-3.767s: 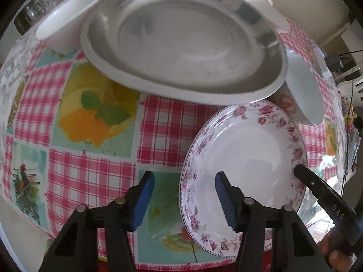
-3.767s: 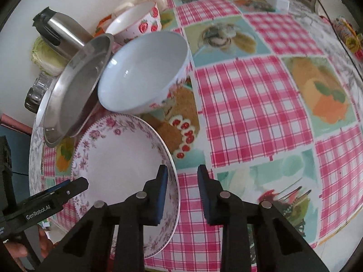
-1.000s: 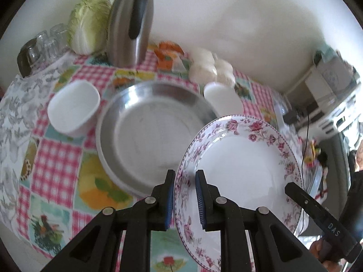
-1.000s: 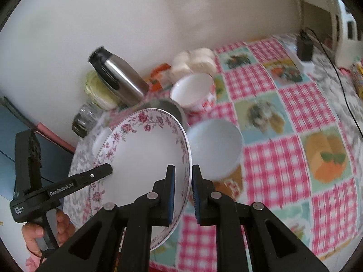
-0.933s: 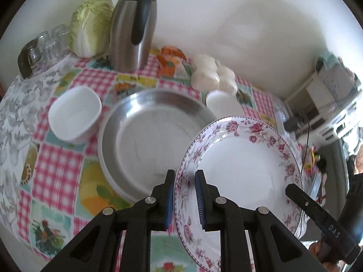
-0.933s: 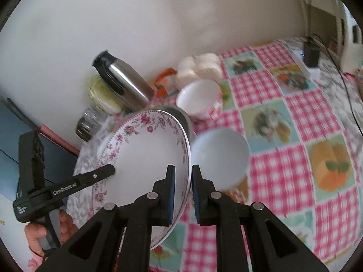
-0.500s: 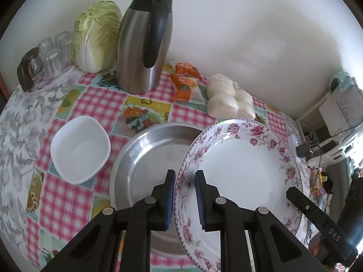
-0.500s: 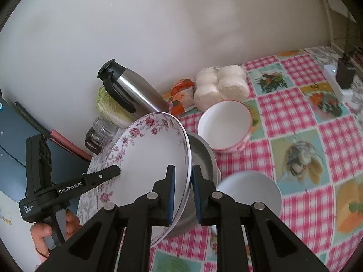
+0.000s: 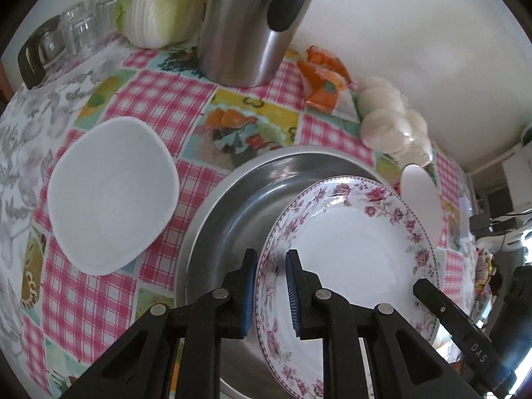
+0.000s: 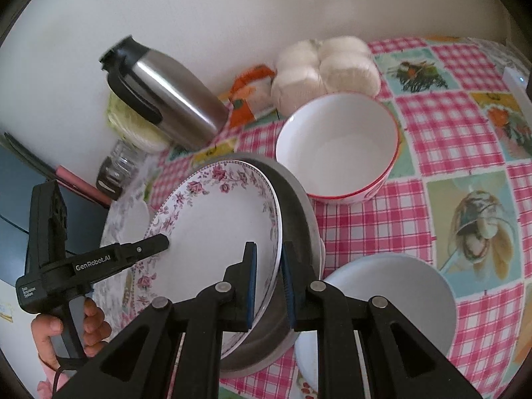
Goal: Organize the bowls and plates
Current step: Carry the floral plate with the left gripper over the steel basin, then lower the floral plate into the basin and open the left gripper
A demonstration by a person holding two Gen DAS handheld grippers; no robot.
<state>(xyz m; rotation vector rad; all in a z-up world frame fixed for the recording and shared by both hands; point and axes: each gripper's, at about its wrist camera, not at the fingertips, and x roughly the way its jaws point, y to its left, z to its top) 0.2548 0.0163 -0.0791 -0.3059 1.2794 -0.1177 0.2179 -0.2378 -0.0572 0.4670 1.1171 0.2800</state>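
Both grippers hold one white plate with a pink flower rim (image 9: 359, 252) by opposite edges. My left gripper (image 9: 271, 286) is shut on its left rim; my right gripper (image 10: 268, 282) is shut on its right rim (image 10: 216, 229). The plate sits low inside the steel pan (image 9: 239, 212), which also shows in the right wrist view (image 10: 299, 212). A white square bowl (image 9: 109, 193) lies left of the pan. A red-rimmed bowl (image 10: 339, 153) stands behind the pan and a pale blue bowl (image 10: 382, 302) lies at its right.
A steel thermos (image 9: 252, 23), a cabbage (image 9: 159, 3), glasses (image 9: 66, 33), an orange packet (image 9: 322, 79) and bagged white buns (image 9: 392, 126) line the wall on the checked tablecloth (image 10: 449, 123). A hand (image 10: 66, 332) grips the left tool.
Both grippers have carried the flowered plate forward and down over the steel pan; the thermos and cabbage now look much closer. Both stay shut on the plate.
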